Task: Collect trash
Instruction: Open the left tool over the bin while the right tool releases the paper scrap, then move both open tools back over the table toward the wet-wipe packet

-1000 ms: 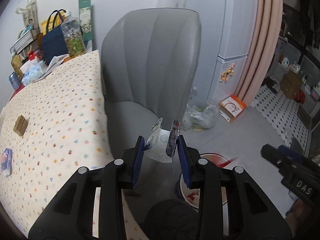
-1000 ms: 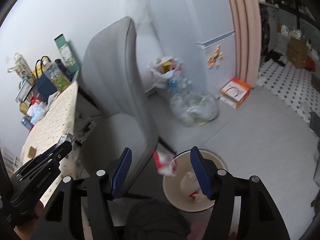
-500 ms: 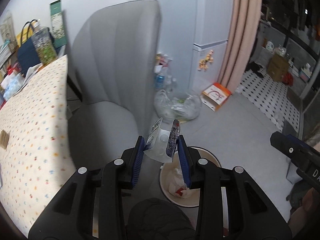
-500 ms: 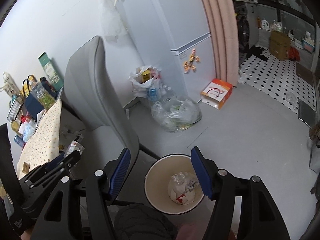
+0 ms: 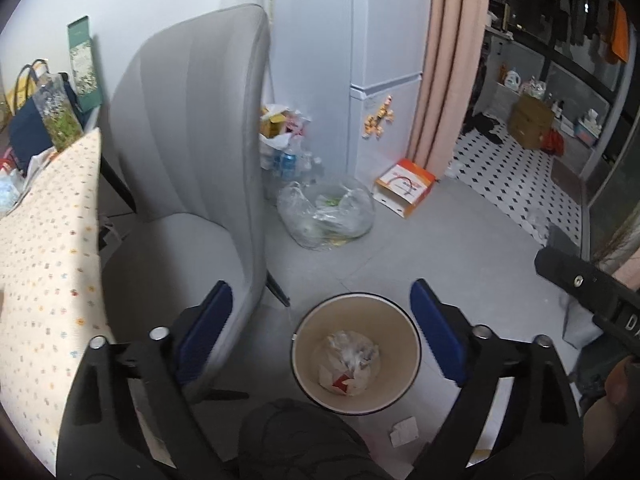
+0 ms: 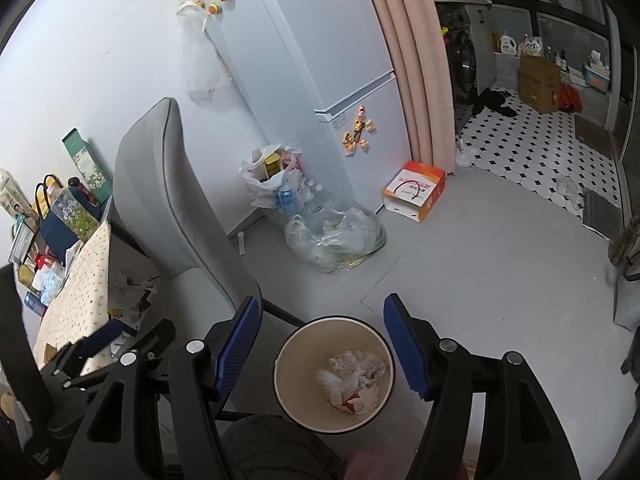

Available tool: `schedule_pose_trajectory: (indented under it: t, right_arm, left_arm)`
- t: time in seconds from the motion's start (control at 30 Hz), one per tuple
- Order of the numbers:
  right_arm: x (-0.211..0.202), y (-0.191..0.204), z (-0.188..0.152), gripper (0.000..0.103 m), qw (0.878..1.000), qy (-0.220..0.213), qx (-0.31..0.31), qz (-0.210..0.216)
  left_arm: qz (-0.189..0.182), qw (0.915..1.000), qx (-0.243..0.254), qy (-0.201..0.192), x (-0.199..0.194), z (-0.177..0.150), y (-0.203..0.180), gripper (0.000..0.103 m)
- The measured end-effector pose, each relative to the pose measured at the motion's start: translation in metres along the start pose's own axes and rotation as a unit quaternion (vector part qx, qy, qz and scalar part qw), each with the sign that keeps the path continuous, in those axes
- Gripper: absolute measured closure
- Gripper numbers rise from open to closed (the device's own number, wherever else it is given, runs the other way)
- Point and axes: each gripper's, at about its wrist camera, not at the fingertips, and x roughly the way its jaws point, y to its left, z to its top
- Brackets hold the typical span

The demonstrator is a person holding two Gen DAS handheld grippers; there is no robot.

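Observation:
A round cream trash bin [image 5: 404, 328] stands on the grey floor beside the chair, with crumpled wrappers [image 5: 348, 362] inside. My left gripper [image 5: 320, 320] is open and empty, directly above the bin. My right gripper [image 6: 322, 334] is also open and empty over the same bin [image 6: 292, 364], with the trash pile [image 6: 354, 376] seen between its fingers. A small scrap of paper [image 5: 404, 432] lies on the floor just in front of the bin. The right gripper's body shows at the right edge of the left wrist view [image 5: 592, 292].
A grey chair [image 5: 192, 152] stands left of the bin, and a dotted tablecloth table [image 5: 44, 272] further left. A clear plastic bag [image 5: 326, 216], a bag of bottles [image 6: 276, 188] and an orange box [image 5: 404, 186] sit by the fridge [image 5: 384, 60].
My left gripper opened and let go of the clear wrapper it held; the wrapper is no longer between the fingers. Both views have shifted over the bin.

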Motion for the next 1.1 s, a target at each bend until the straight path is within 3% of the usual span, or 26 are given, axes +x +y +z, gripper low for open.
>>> schedule_pose_trajectory:
  t: [0.53, 1.1]
  right_arm:
    - [-0.011, 0.088, -0.014, 0.009, 0.997, -0.010, -0.068, 0.045]
    - [-0.033, 0.215, -0.048, 0.008, 0.980, -0.003, -0.168, 0.103]
  left_arm:
    - [0.070, 0.9917, -0.101, -0.038, -0.056, -0.018, 0.113, 0.006]
    - [0.136, 0.9634, -0.216, -0.082, -0.129, -0.064, 0.242, 0.006]
